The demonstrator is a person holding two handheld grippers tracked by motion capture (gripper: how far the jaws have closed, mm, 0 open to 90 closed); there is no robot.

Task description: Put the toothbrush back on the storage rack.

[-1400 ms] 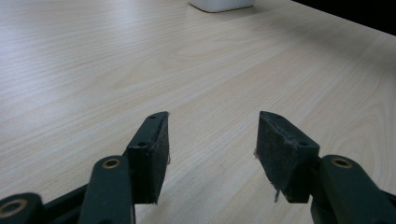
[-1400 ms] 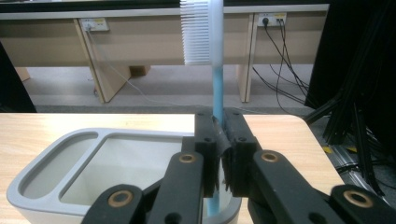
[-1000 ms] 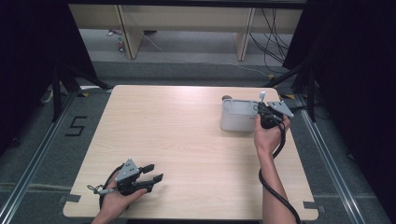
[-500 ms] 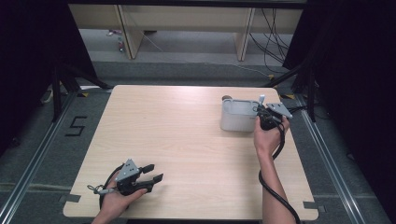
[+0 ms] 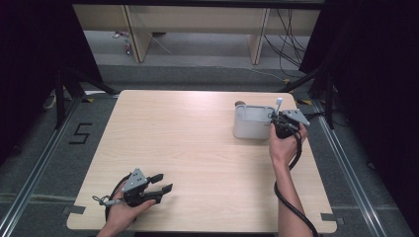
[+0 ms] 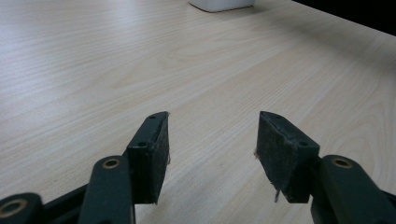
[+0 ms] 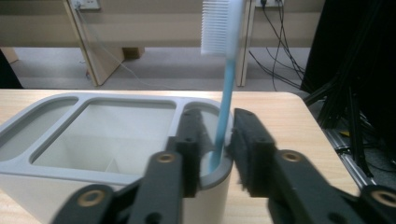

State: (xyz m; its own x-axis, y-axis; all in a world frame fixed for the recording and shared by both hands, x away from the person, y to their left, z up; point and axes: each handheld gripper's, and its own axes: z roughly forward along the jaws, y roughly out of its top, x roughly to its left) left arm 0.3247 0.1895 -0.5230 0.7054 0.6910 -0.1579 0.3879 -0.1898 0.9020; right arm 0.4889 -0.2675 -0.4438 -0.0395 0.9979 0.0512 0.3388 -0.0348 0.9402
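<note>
Left gripper (image 5: 159,189): held in the person's left hand (image 5: 121,215) at the near left corner of the wooden surface (image 5: 197,148), low over the wood, its cable looped beside the wrist. Fingers (image 6: 152,154) stand wide apart with bare wood grain between them; nothing held. In the left gripper view the base of a pale container sits far off at the top edge.

Right gripper (image 5: 277,121): held in the person's right hand (image 5: 282,145) at the far right of the surface, its grey three-cornered plate on top and its black cable trailing back along the forearm. It sits against the right end of the organizer.

Toothbrush (image 7: 224,84): light blue handle, white bristled head, standing nearly upright with the head uppermost. Its lower end stands in the rounded end compartment of the organizer. In the right gripper view the fingers (image 7: 250,149) stand narrow on either side of the handle, just above the compartment rim; whether they press on it cannot be told. In the high view the toothbrush (image 5: 279,104) rises just beyond the gripper.

Organizer (image 5: 247,126): pale grey, divided container, rectangular with rounded corners, on the far right part of the surface. A large open compartment (image 7: 116,135) lies beside the toothbrush's compartment, with a narrower one at the far end.
</note>
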